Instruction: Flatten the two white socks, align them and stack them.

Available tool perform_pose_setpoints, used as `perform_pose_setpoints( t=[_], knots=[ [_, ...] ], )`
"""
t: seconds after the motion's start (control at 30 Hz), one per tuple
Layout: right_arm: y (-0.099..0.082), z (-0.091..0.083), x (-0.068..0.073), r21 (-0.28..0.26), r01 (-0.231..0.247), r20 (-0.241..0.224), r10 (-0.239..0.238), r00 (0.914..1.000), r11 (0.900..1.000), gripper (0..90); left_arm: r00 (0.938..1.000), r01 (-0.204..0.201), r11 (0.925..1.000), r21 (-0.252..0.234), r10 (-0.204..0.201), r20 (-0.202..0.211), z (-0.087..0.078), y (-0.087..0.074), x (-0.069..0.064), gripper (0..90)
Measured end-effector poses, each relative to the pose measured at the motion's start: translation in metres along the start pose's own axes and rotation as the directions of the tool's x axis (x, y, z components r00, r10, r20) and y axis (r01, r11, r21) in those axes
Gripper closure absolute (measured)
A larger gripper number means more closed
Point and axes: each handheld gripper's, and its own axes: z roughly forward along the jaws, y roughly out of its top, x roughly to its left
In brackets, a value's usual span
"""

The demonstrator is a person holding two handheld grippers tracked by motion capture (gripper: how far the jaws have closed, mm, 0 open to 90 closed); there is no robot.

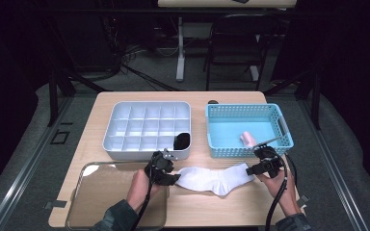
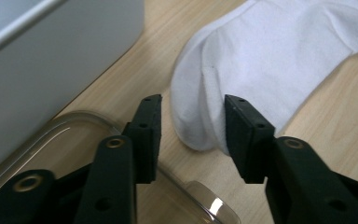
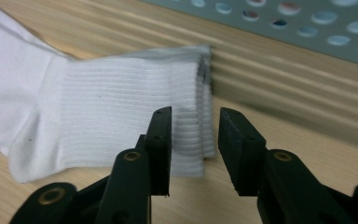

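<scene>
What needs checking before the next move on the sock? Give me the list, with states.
1. Sock flat on the table: ok.
2. Left gripper open over the toe end, pads not pressing: ok.
3. Right gripper open at the cuff, pads not pressing: ok.
4. Organizer has free cells; one holds a dark item: ok.
5. Sock clear of the tray rim: ok.
6. Whether this is one sock or a stacked pair: cannot tell.

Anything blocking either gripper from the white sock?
Nothing visible. The white sock lies flat on the table. The left gripper has its open fingers around the toe end, and the right gripper has its open fingers at the cuff edge.
</scene>
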Motion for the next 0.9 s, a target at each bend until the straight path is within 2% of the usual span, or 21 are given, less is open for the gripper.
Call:
perform_pose_setpoints(
  t=[0.03, 0.13, 0.17, 0.23, 0.4, 0.57, 0.67, 0.7, 0.73, 0.9],
  knots=[
    [-0.001, 0.003, 0.0, -0.011, -0.01, 0.0, 0.01, 0.9999, 0.9999, 63.3, 0.9999, 0.009, 1.0, -0.002, -0.009, 0.006, 0.0, 0.0, 0.001, 55.6],
    [-0.002, 0.01, -0.003, 0.033, 0.007, -0.004, -0.006, 1.0, 0.9994, 62.4, 0.9993, 0.037, 0.9989, -0.029, -0.037, 0.009, -0.007, 0.002, 0.005, 51.9],
    [-0.001, 0.012, -0.004, 0.034, 0.007, -0.009, -0.007, 0.9999, 0.9994, 62.5, 0.9994, 0.033, 0.9985, -0.044, -0.034, -0.006, -0.012, 0.003, 0.003, 51.7],
    [-0.001, 0.014, -0.003, 0.045, 0.013, -0.01, -0.012, 0.9999, 0.9989, 62.5, 0.9997, 0.026, 0.9976, -0.064, -0.026, -0.001, -0.018, 0.005, 0.001, 51.3],
    [0.0, 0.015, -0.003, 0.056, 0.009, -0.006, -0.008, 0.9999, 0.9984, 63.7, 0.9999, 0.012, 0.9998, -0.017, -0.011, 0.007, -0.004, 0.005, -0.003, 49.1],
    [0.0, 0.017, -0.003, 0.066, 0.016, -0.009, -0.016, 0.9998, 0.9977, 64.6, 0.9977, 0.059, 0.998, 0.025, -0.06, 0.032, 0.013, 0.002, 0.006, 48.5],
    [0.001, 0.018, -0.003, 0.07, 0.018, -0.009, -0.017, 0.9998, 0.9974, 64.9, 0.9971, 0.069, 0.9967, 0.042, -0.071, 0.03, 0.02, 0.0, 0.007, 49.2],
    [0.0, 0.018, -0.002, 0.057, 0.009, -0.005, -0.008, 1.0, 0.9984, 65.1, 0.9971, 0.067, 0.9967, 0.045, -0.069, 0.031, 0.021, 0.0, 0.007, 49.5],
    [0.001, 0.017, -0.003, 0.079, 0.028, -0.001, -0.028, 0.9996, 0.9965, 65.5, 0.9972, 0.064, 0.9966, 0.051, -0.066, 0.035, 0.022, 0.001, 0.006, 50.0],
    [0.0, 0.017, 0.0, 0.078, 0.032, 0.0, -0.033, 0.9995, 0.9964, 69.1, 0.9983, 0.048, 0.9959, 0.077, -0.051, 0.029, 0.028, 0.001, 0.0, 52.6]
  ],
)
